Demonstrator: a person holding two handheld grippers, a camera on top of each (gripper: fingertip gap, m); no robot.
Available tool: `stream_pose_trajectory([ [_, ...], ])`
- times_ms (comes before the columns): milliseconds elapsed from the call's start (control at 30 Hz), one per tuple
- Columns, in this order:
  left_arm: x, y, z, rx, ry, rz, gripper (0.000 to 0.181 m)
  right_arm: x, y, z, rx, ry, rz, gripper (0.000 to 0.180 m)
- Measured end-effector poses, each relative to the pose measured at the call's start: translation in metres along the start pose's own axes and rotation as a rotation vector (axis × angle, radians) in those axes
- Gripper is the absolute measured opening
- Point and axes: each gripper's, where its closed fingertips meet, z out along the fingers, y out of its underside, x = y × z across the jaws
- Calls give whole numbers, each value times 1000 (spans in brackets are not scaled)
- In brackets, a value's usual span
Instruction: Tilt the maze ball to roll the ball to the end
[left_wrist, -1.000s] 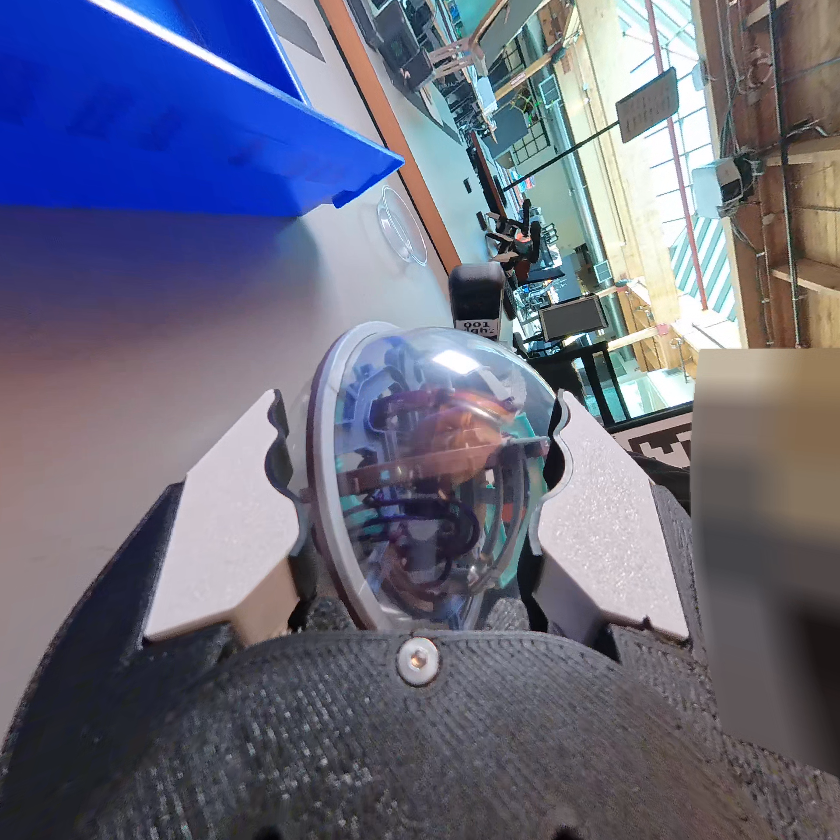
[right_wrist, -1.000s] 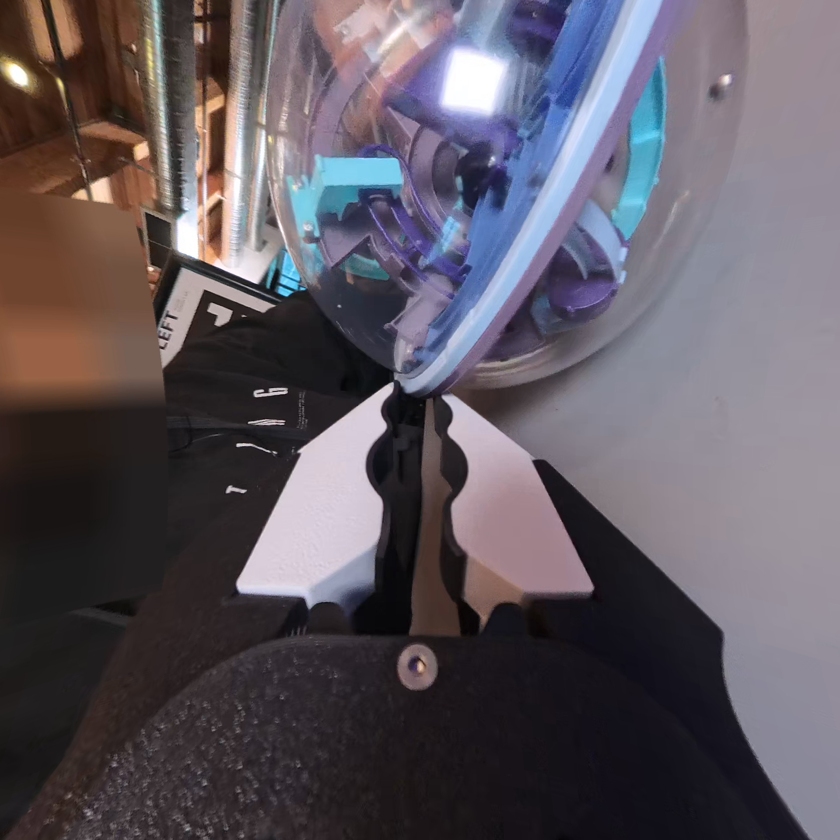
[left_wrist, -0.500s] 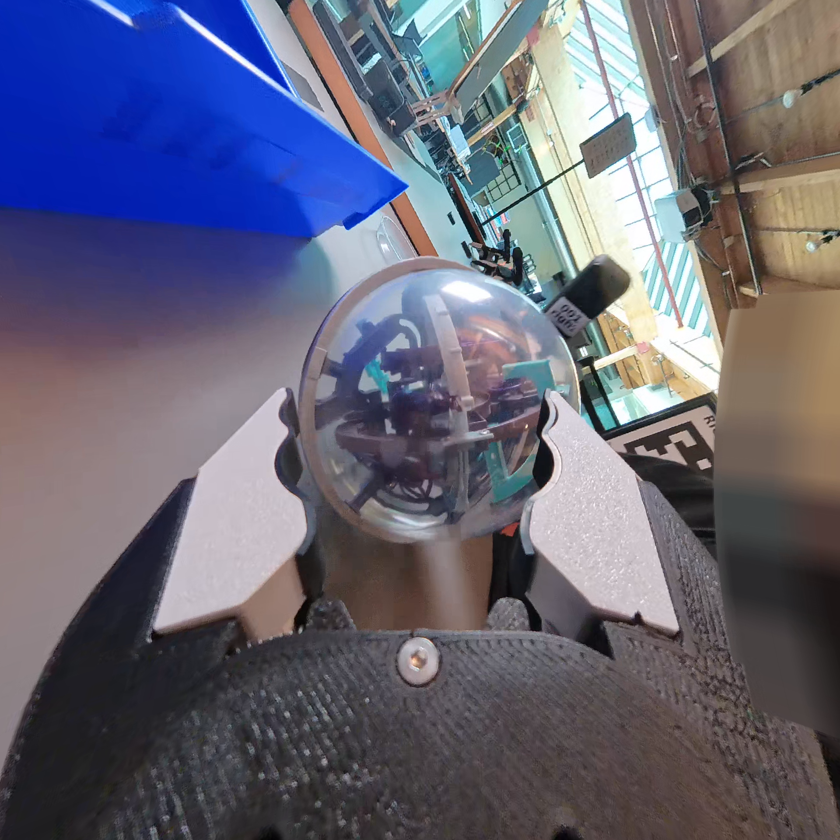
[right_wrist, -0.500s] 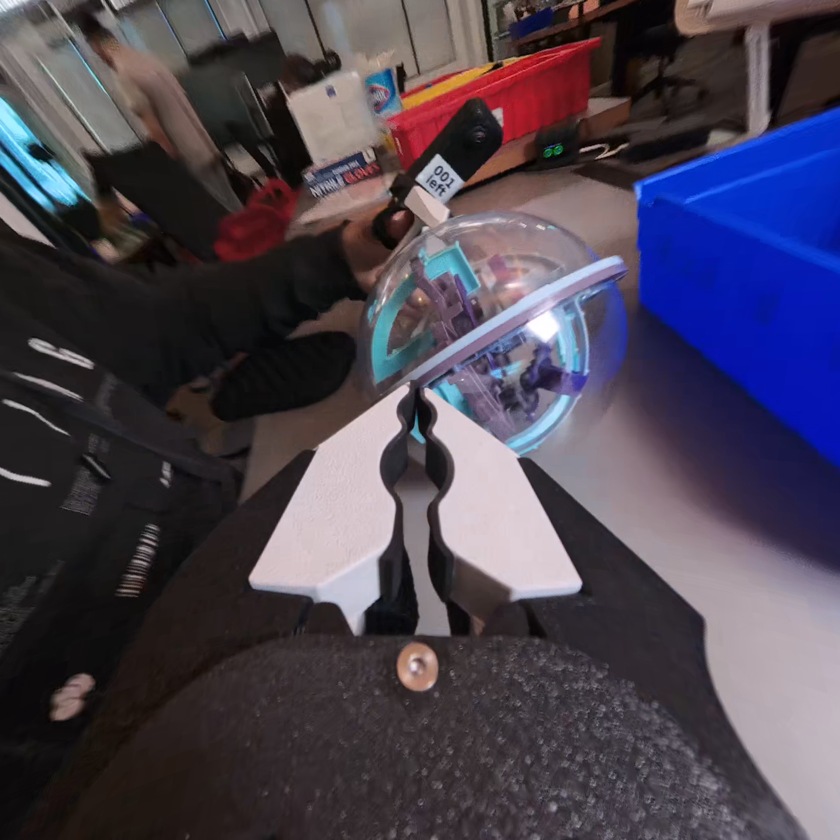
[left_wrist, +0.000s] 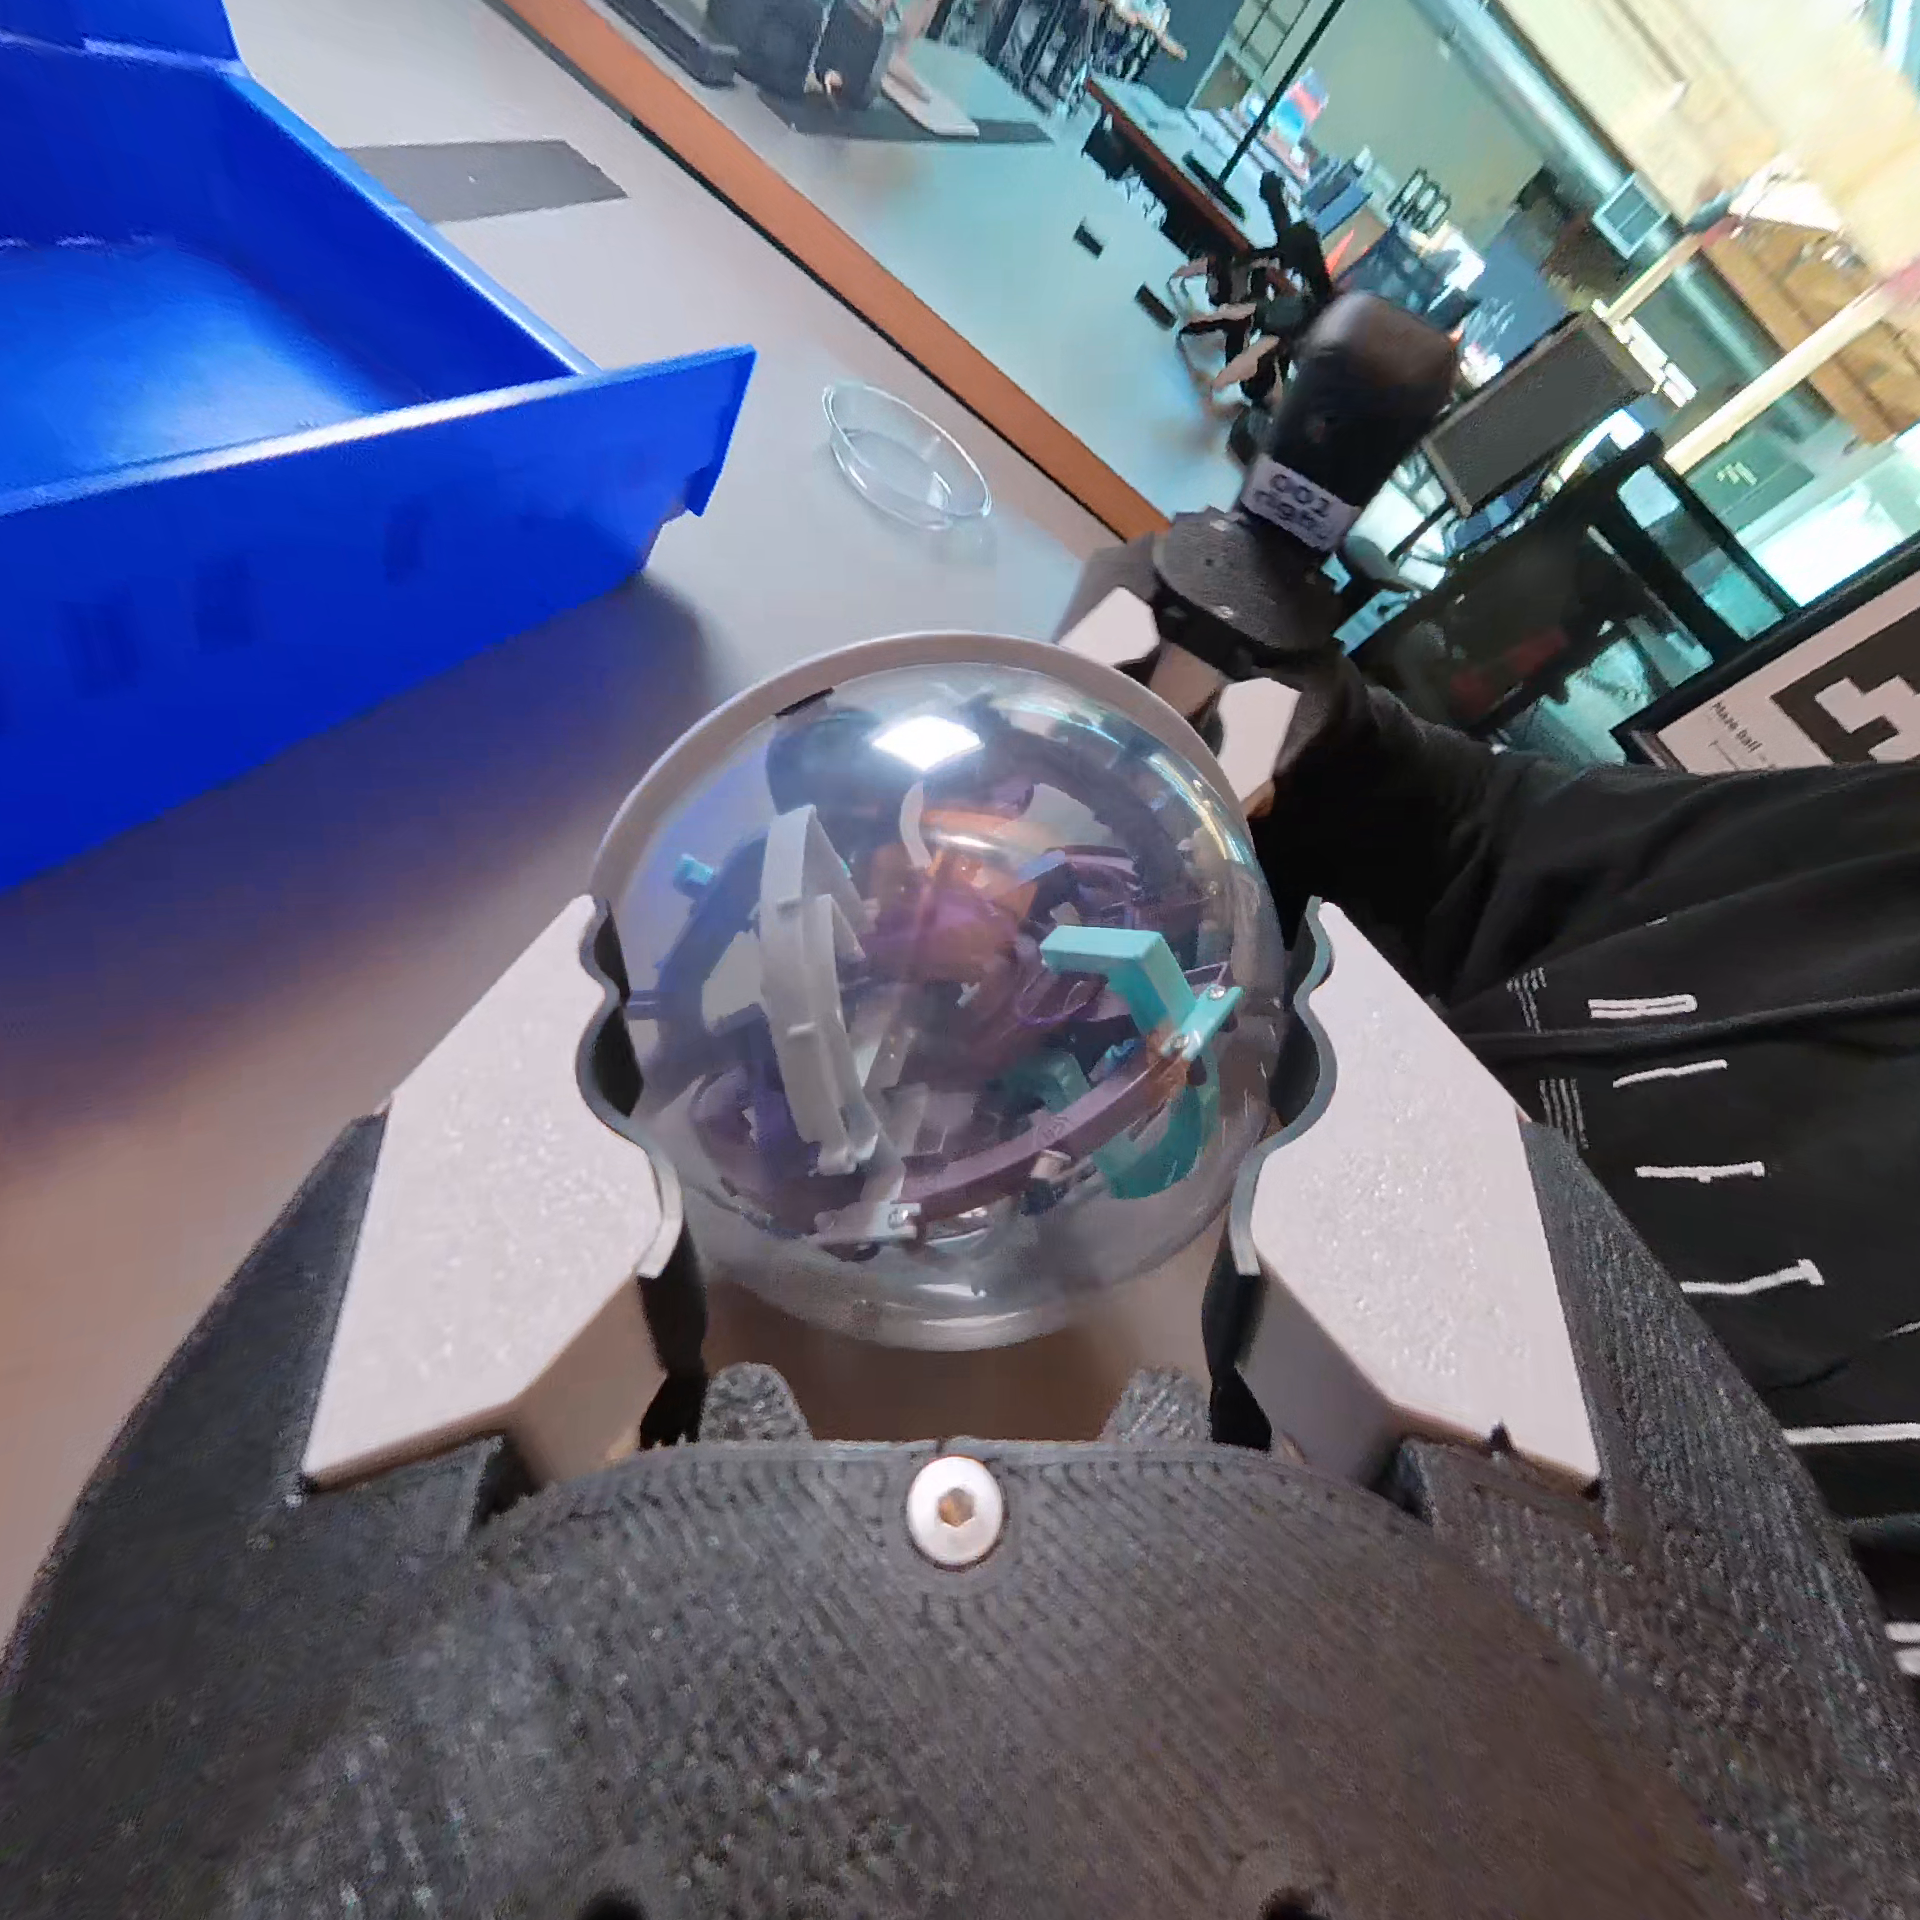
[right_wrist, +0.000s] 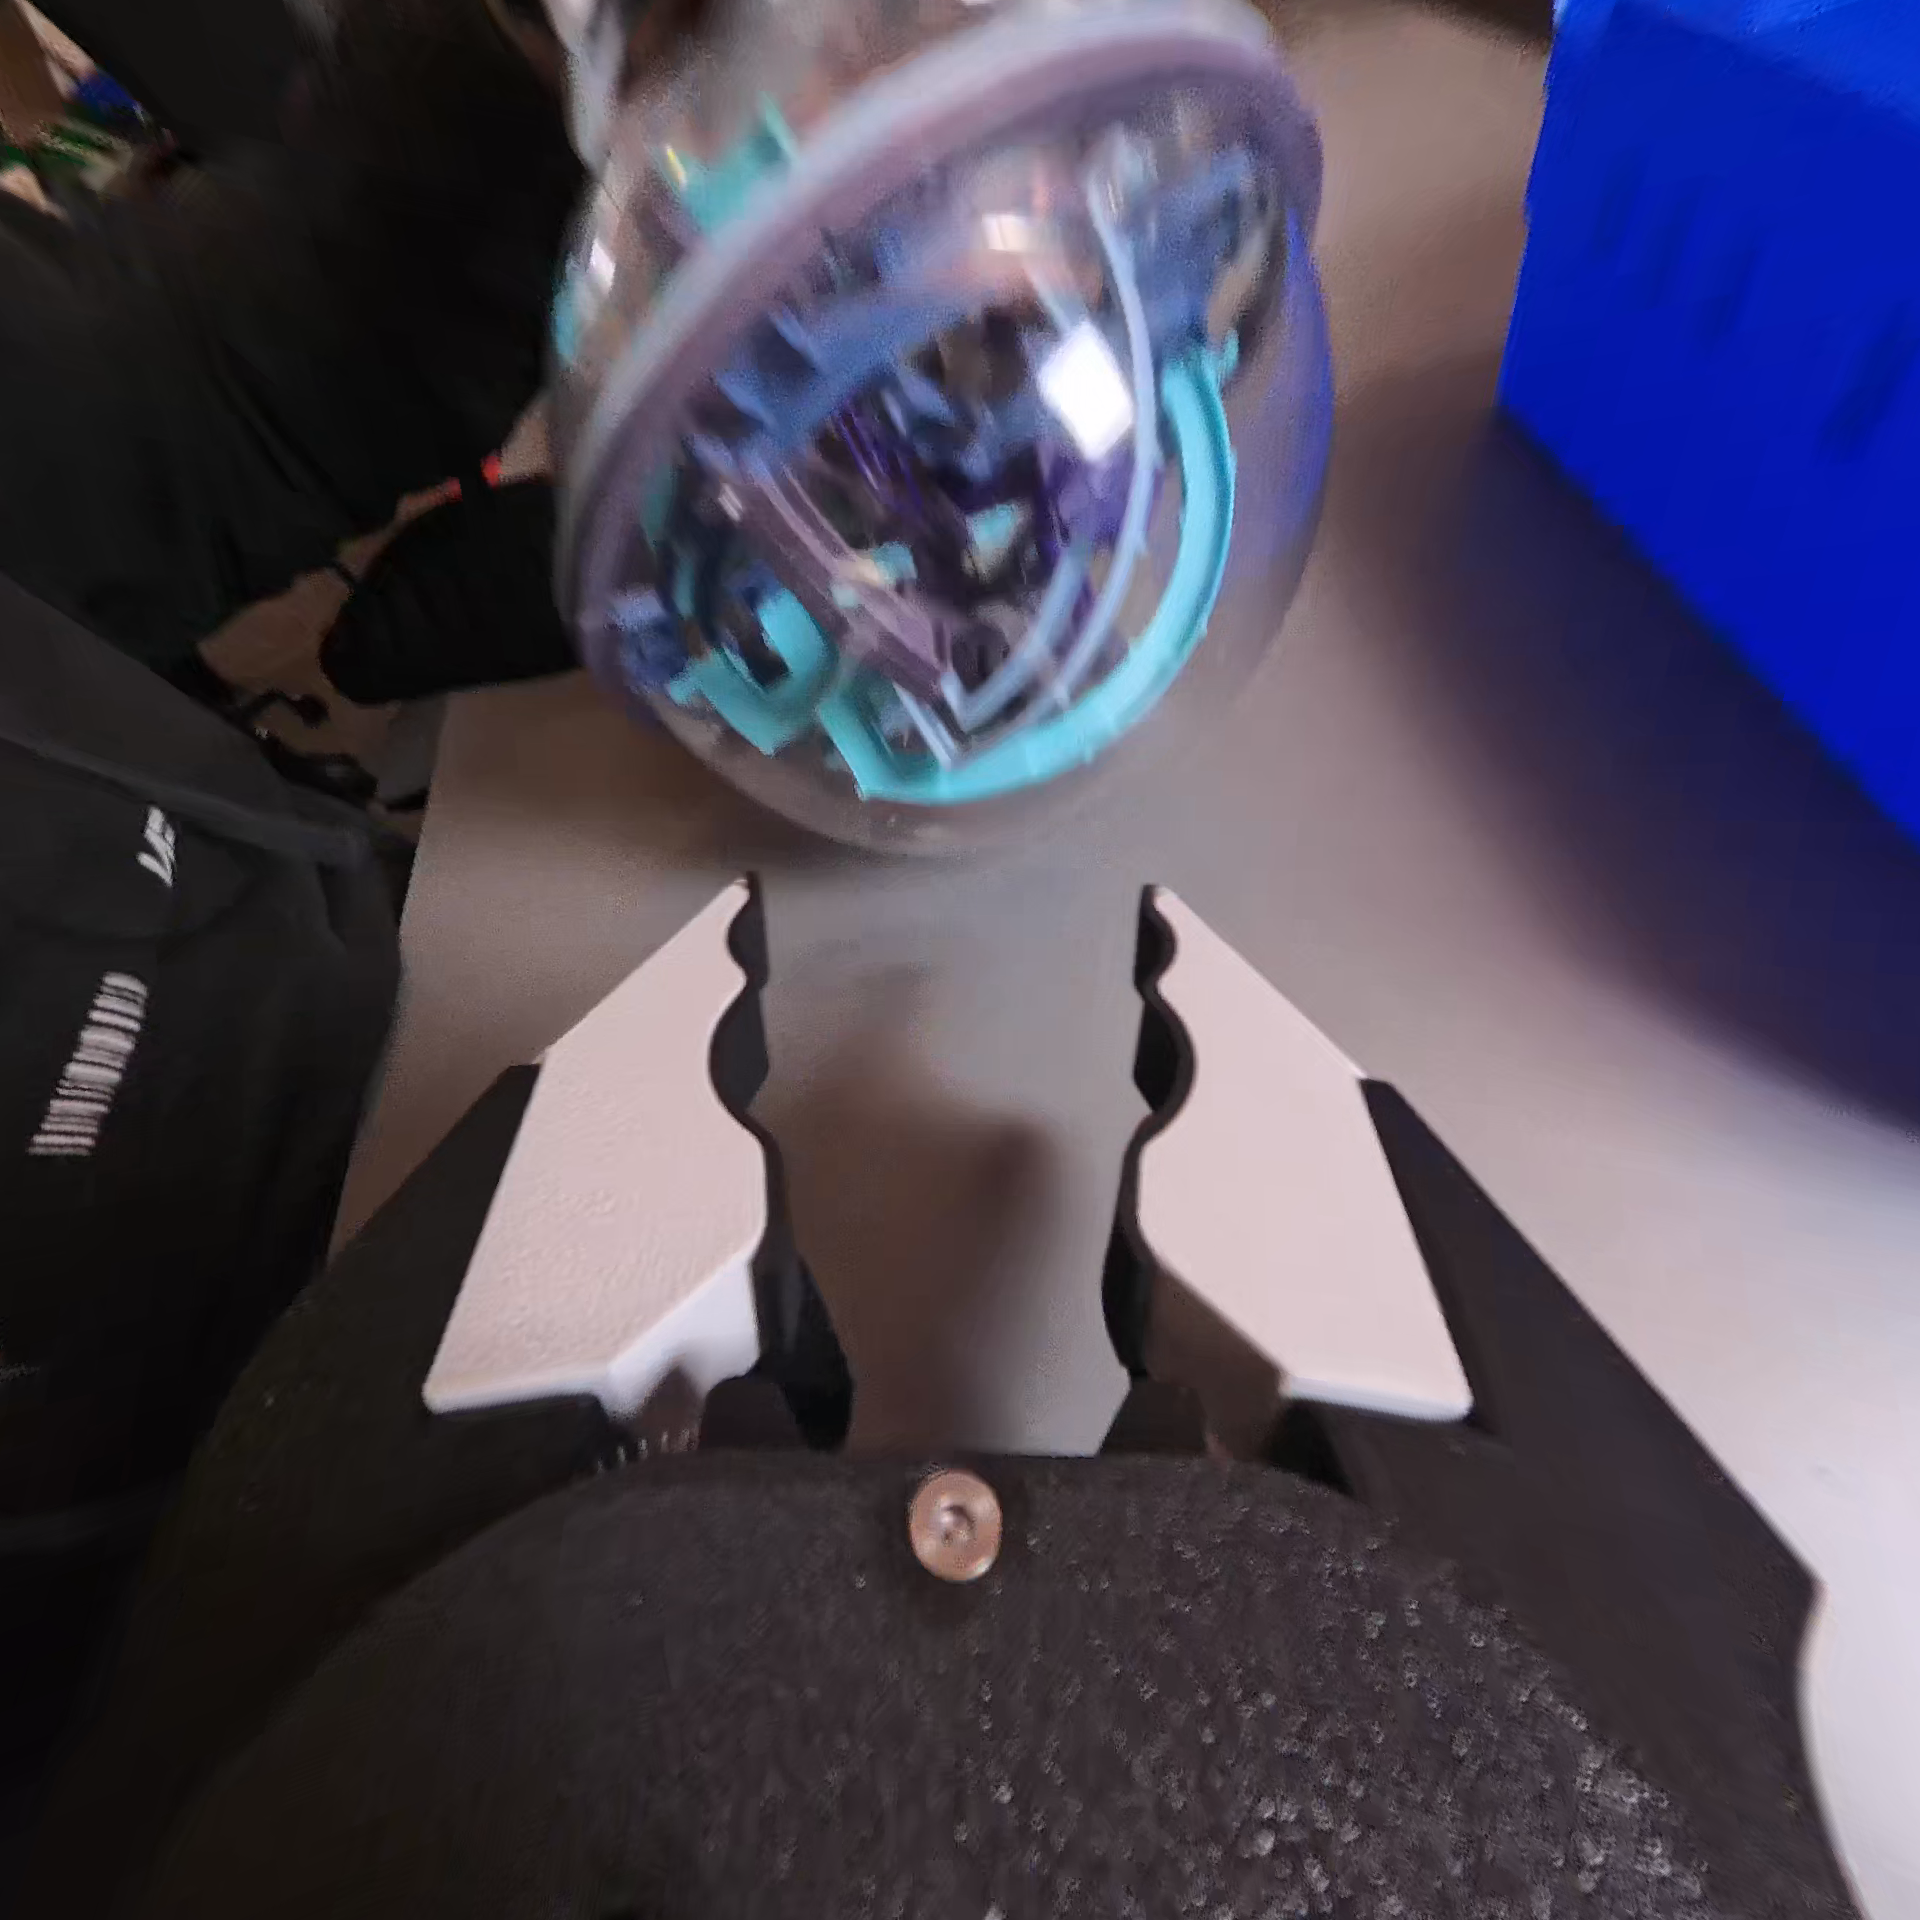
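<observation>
The left hand-held gripper (left_wrist: 951, 1049) clamps the clear plastic maze ball (left_wrist: 935, 997) above the grey desk (left_wrist: 312, 831); the right hand-held gripper (right_wrist: 948, 904) gapes empty just short of it.

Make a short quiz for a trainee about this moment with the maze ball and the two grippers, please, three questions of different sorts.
1. True or false: the right gripper grips the maze ball.
2. Which gripper holds the maze ball? A) left gripper B) right C) both
3. Fill in: beside the blue bin, on the table, lies a clear glass ____.

Key: 1. False, its jaws stand open, apart from the ball. 2. A. 3. dish.
</observation>
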Motion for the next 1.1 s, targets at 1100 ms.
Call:
stream_pose_trajectory([
  [1100, 206, -132, -48, 751, -121, 1420, 158, -73, -206, -89, 460, 213, -766, 79],
])
